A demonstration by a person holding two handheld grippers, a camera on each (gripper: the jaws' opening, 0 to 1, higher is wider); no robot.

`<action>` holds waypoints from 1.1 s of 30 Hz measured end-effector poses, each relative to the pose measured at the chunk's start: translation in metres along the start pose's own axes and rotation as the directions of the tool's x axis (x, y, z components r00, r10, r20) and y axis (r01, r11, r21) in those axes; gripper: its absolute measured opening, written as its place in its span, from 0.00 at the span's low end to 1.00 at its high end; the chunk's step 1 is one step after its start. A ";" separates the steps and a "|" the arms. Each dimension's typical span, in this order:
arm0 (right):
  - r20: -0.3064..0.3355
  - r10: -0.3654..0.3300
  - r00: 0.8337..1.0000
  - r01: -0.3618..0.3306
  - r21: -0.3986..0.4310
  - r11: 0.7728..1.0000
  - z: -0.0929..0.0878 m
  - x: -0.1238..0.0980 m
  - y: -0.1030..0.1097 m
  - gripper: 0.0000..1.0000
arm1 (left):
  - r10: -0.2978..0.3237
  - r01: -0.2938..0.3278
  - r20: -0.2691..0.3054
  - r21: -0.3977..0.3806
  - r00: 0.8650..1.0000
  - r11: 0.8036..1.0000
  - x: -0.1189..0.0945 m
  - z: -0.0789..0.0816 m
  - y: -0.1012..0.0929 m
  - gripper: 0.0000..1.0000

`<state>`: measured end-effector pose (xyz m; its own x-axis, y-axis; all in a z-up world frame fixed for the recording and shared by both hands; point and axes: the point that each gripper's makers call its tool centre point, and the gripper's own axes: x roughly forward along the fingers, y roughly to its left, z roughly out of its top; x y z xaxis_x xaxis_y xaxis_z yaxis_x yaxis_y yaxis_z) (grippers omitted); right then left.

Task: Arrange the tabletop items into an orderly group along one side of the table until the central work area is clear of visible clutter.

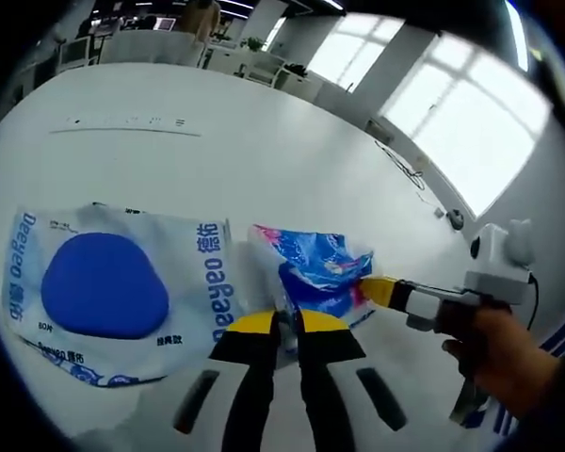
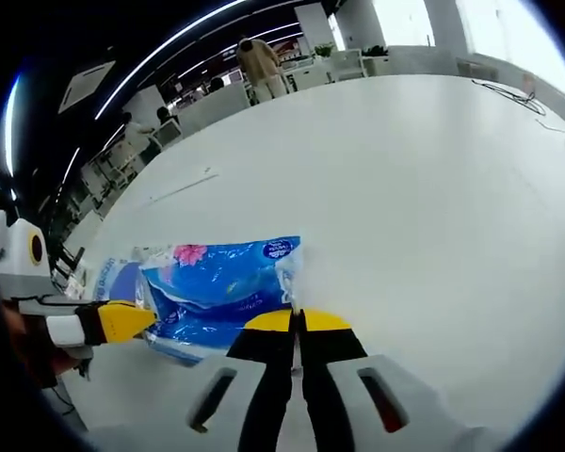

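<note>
On the white table, seen from the left gripper view, the left gripper has its yellow-tipped jaws pressed onto the near edge of a small blue tissue pack. Just beside it to the left lies a larger white pack with a blue oval. The right gripper reaches that small pack from the right, held by a hand.

From the right gripper view, the right gripper pinches the blue tissue pack at its edge, jaws nearly together. The left gripper meets the pack's other end.
</note>
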<state>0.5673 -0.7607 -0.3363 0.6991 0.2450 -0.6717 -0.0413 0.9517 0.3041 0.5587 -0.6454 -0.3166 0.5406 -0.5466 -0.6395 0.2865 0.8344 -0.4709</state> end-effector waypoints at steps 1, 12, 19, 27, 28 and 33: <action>0.002 -0.001 1.000 0.001 0.003 1.000 0.000 0.000 0.000 0.00 | 0.000 0.000 0.000 0.004 1.000 1.000 0.000 0.000 0.000 0.06; -0.004 -0.007 1.000 0.007 0.011 1.000 -0.002 0.001 -0.001 0.00 | -0.004 0.004 -0.008 0.018 1.000 1.000 -0.001 -0.002 -0.001 0.08; -0.004 -0.011 1.000 0.011 0.014 1.000 -0.002 0.001 -0.002 0.00 | -0.012 0.012 -0.005 0.029 1.000 1.000 -0.004 -0.001 -0.002 0.12; 0.004 -0.012 1.000 0.012 0.016 1.000 -0.001 0.001 -0.001 0.01 | -0.014 0.014 0.002 0.047 1.000 0.999 -0.007 0.002 -0.002 0.16; 0.004 -0.013 1.000 0.012 0.015 1.000 -0.001 0.001 -0.001 0.01 | -0.013 0.013 0.002 0.048 1.000 0.999 -0.008 0.002 -0.002 0.16; 0.006 -0.011 1.000 0.011 0.014 1.000 -0.001 0.000 0.001 0.04 | -0.012 0.012 0.009 0.055 1.000 0.998 -0.011 0.005 -0.001 0.18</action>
<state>0.5666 -0.7596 -0.3364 0.7038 0.2331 -0.6711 -0.0236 0.9518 0.3058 0.5560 -0.6398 -0.3061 0.5443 -0.5560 -0.6282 0.3358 0.8306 -0.4442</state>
